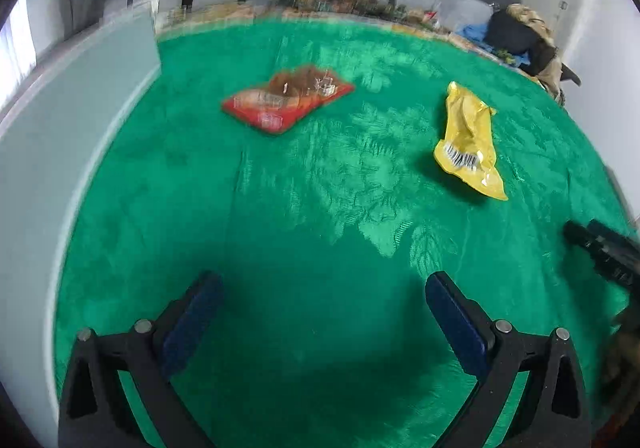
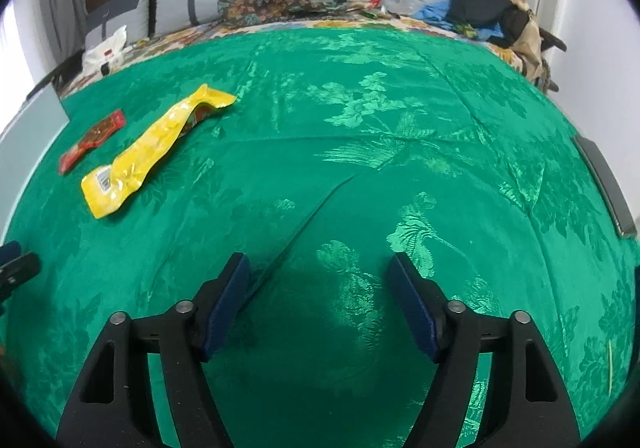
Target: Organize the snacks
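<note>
Left wrist view shows the left gripper (image 1: 324, 284) spread wide and empty over bare green bedspread (image 1: 304, 207), a pale panel (image 1: 60, 151) bounding its left side, the red snack packet (image 1: 286, 99) well ahead and the yellow snack bag (image 1: 470, 139) ahead to the right. Right gripper (image 2: 318, 264), equally wide and empty, has open cloth ahead; both snacks lie far forward-left of its fingers, well apart from them.

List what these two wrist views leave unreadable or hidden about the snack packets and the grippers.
- Red packet: print smeared by motion blur in the left wrist view; too small in the right wrist view.
- Yellow packet: barcode visible, brand text too small; contents hidden by the wrapper.
- Right gripper: cut off by the left view's right edge.
- Left gripper: cut off by the right view's left edge.
</note>
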Motion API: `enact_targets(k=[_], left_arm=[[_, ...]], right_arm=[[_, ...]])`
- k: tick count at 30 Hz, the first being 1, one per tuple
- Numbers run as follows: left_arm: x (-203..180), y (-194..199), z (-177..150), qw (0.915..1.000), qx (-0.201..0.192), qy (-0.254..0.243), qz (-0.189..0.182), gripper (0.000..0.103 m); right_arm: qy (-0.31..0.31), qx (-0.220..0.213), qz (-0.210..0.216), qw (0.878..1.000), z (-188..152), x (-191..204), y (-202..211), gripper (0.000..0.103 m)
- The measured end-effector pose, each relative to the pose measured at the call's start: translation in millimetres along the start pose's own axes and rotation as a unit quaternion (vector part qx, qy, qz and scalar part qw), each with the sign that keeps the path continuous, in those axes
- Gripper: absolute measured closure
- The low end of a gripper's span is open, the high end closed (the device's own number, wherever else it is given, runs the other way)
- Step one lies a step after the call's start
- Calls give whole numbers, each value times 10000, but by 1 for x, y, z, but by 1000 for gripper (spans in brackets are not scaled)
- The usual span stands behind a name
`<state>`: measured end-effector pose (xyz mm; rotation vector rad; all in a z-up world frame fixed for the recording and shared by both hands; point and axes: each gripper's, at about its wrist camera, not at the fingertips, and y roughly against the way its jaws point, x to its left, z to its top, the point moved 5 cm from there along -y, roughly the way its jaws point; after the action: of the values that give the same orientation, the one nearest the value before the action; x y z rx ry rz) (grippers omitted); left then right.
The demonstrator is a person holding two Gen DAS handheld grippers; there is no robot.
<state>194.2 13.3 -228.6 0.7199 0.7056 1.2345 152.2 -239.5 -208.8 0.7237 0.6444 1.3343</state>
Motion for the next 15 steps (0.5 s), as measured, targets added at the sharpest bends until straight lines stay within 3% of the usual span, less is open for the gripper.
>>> enact_targets(k=[4, 15], left_arm=[[-7, -2, -5, 9994, 41, -321, 157, 0], [-6, 0, -5, 9994, 41, -303, 141, 0]], right_arm=[[33, 12, -36, 10000, -1, 1, 0, 24], [21, 13, -64, 10000, -1, 0, 0, 23]])
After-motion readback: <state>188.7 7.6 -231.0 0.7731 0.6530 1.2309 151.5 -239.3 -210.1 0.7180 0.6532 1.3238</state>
